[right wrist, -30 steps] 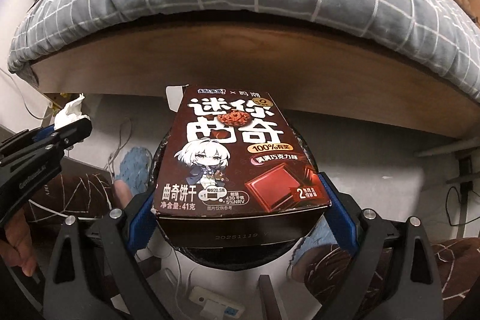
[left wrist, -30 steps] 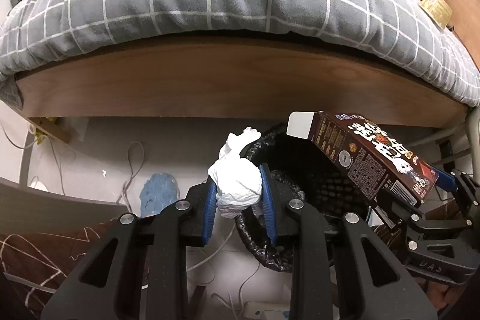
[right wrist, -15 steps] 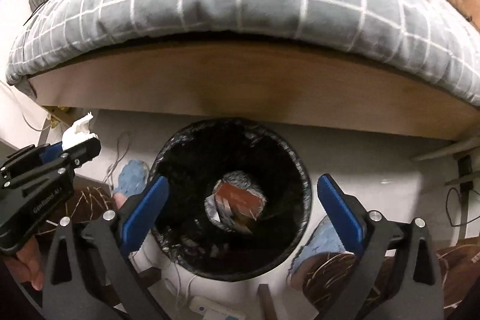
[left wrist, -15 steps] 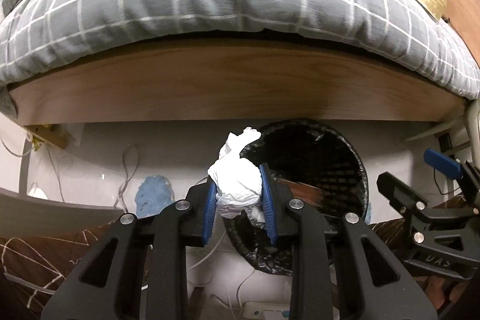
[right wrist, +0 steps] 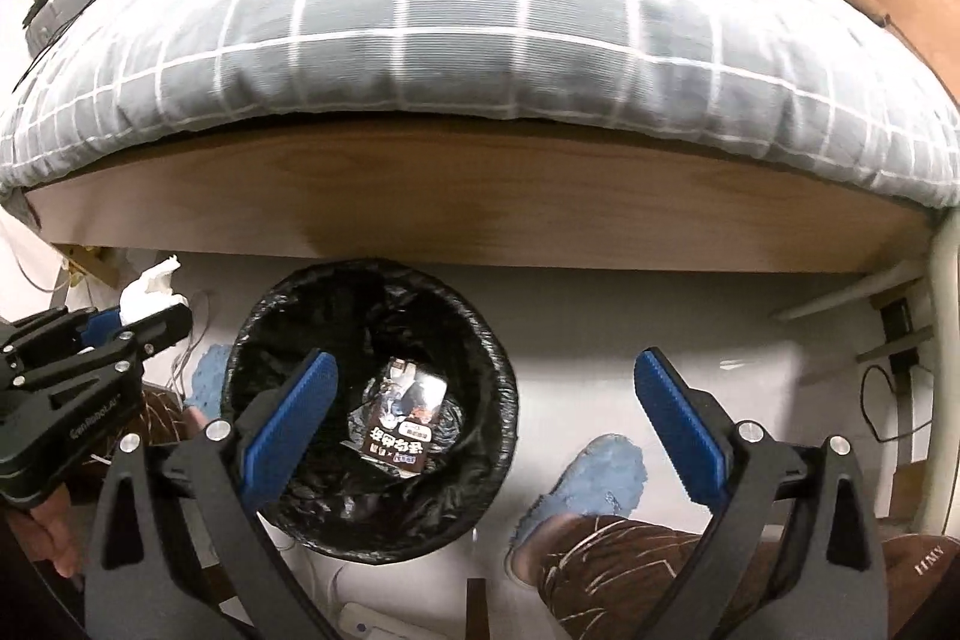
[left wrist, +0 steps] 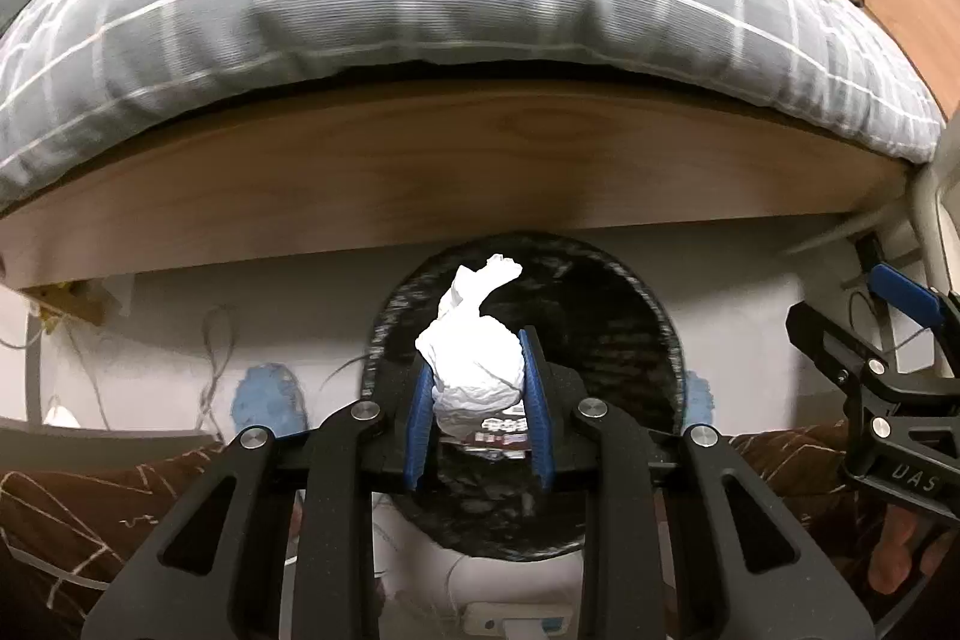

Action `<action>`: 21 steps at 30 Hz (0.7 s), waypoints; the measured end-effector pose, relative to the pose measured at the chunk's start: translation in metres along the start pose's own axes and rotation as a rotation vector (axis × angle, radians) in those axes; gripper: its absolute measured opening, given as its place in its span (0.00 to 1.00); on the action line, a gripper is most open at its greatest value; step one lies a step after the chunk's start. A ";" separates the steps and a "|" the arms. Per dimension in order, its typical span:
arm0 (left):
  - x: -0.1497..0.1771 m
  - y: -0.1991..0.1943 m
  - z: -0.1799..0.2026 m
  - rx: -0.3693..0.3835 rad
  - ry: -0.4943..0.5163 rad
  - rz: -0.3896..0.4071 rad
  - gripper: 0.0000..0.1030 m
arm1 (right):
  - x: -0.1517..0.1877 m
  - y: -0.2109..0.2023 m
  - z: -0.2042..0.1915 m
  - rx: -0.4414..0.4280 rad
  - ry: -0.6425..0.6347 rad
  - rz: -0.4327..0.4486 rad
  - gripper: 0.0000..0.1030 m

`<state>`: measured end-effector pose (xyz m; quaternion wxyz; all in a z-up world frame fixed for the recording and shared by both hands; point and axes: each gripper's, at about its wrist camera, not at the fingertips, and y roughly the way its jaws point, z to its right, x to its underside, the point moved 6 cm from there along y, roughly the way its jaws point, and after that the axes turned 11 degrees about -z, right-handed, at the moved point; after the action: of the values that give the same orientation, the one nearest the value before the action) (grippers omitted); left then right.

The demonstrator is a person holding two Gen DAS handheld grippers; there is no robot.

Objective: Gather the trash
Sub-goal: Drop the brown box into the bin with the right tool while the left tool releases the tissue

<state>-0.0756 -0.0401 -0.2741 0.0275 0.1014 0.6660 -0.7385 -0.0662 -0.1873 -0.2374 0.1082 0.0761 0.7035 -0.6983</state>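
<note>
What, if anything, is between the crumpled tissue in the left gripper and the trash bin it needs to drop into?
Nothing visible. The left gripper holds the crumpled tissue over the open mouth of the black-lined trash bin. Only the cookie box lies at the bottom. The right gripper is open and empty.

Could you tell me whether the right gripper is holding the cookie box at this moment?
No, the right gripper is open and empty, and the cookie box lies at the bottom of the trash bin.
</note>
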 end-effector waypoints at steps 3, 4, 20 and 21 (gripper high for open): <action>-0.004 0.005 0.014 0.011 0.024 -0.002 0.25 | 0.002 -0.001 0.012 -0.001 0.017 0.004 0.93; -0.004 0.007 0.018 0.014 0.027 -0.006 0.25 | 0.003 -0.001 0.015 0.000 0.021 0.002 0.93; -0.003 0.058 0.044 0.013 0.059 -0.089 0.27 | 0.006 0.022 0.049 0.030 0.102 -0.048 0.93; -0.003 0.059 0.044 0.019 0.053 -0.090 0.27 | 0.007 0.025 0.049 0.032 0.101 -0.053 0.93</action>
<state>-0.0673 -0.0900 -0.3269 -0.0245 0.0910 0.6635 -0.7422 -0.0640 -0.2364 -0.2632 0.0526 0.0943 0.6987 -0.7072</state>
